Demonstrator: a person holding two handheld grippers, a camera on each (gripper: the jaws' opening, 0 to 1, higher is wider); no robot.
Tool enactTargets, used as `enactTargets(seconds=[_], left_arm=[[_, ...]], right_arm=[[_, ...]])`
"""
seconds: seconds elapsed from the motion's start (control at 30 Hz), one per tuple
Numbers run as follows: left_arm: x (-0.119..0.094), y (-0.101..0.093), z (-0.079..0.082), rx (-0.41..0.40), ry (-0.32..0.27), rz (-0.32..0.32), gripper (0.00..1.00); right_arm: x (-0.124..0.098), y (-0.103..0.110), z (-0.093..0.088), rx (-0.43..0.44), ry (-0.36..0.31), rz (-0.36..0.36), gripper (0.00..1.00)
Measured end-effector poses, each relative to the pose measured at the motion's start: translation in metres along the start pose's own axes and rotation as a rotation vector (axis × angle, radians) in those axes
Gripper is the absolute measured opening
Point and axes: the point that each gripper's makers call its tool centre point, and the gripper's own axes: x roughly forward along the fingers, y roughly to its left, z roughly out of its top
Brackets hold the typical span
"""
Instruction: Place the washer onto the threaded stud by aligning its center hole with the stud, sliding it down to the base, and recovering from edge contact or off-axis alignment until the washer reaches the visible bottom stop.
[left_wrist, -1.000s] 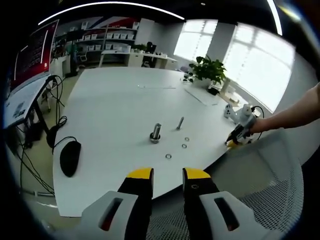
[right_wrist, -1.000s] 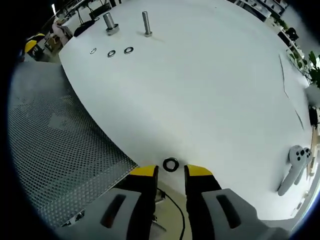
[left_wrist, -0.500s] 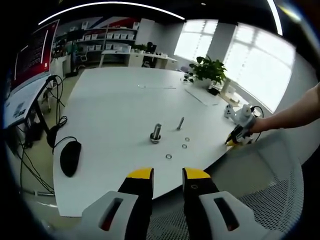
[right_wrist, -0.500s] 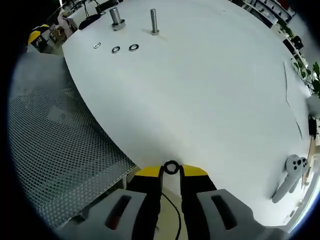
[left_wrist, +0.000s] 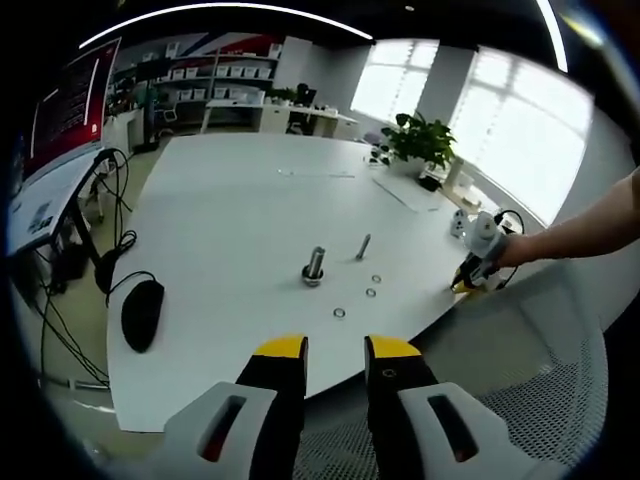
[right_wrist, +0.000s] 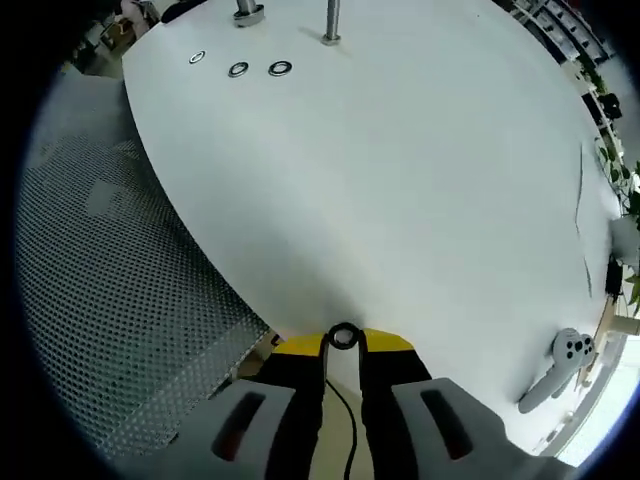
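My right gripper (right_wrist: 343, 340) sits at the tabletop (right_wrist: 420, 180) edge, jaws pinched on the washer (right_wrist: 343, 335); the stud (right_wrist: 331, 22) stands far off at 12 o'clock. My left gripper (left_wrist: 335, 350) hovers level, jaws slightly parted and holding nothing. In its view, my forearm reaches in from 3 o'clock.

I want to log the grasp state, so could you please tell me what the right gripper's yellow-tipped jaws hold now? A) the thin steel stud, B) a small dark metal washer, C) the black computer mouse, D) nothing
B: in the right gripper view, the right gripper has its yellow-tipped jaws closed on a small dark metal washer at the white table's edge.
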Motion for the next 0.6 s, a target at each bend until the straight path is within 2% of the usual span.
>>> enactTargets(seconds=[0.1,0.23,0.37,0.43,0.6], left_arm=[[0.0,-0.001,0.0,0.001,0.001,-0.003,0.2],[0.0,-0.001,-0.001,0.003,0.004,-0.004,0.2],[0.0,-0.001,0.0,0.001,-0.002,-0.004,0.2],[0.0,0.0,0.001,0.0,-0.005,-0.004,0.2],[0.0,0.0,0.001,-0.001,-0.005,-0.001,0.2]], right_arm=[[0.0,0.0,-0.001,0.003,-0.013,0.006,0.14],[-0.002,0.0,0.001,0.055,-0.042,0.015,0.14],[-0.002,0.007,0.01,0.041,-0.057,0.025,0.14],[-0.003,0.009,0.018,0.035,-0.072,0.029,0.14],[-0.015,0.014,0.055,0.028,-0.152,0.04,0.14]])
